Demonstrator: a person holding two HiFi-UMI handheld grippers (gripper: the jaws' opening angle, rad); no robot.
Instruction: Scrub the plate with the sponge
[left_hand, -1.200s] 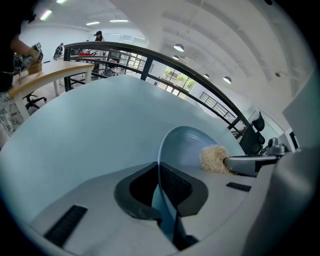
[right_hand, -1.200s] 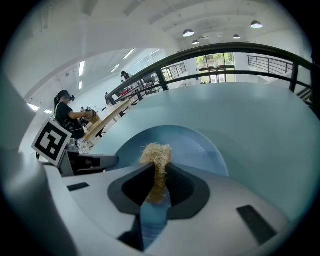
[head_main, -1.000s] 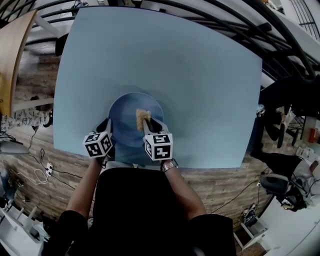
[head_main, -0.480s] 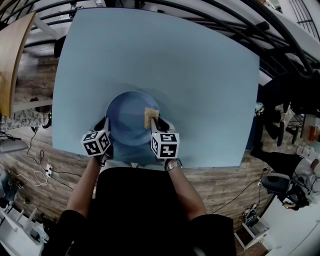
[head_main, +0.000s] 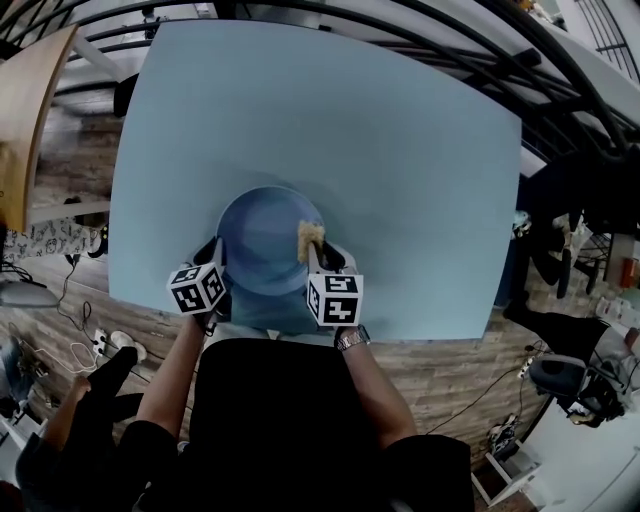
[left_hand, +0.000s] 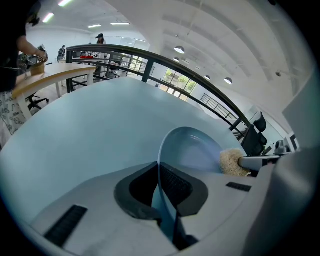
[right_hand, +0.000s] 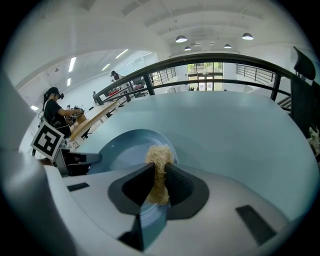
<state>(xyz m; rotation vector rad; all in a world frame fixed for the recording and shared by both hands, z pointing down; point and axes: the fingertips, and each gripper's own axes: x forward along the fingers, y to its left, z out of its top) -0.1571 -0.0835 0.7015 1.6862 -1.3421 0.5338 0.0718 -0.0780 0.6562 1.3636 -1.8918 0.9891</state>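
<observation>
In the head view, one blue plate (head_main: 262, 235) lay on the one pale blue table (head_main: 400, 150), near its front edge. Two grippers reached it. The left gripper (head_main: 214, 252) was at the plate's left rim and the right gripper (head_main: 318, 256) at its right side. One tan sponge (head_main: 311, 237) sat on the plate's right part.

In the left gripper view, its two jaws were clamped on the plate's rim, with the edge running between them. The sponge showed at the plate's far right.

In the right gripper view, its two jaws were squeezed onto the single sponge, which touched the plate's inner surface near the rim.
</observation>
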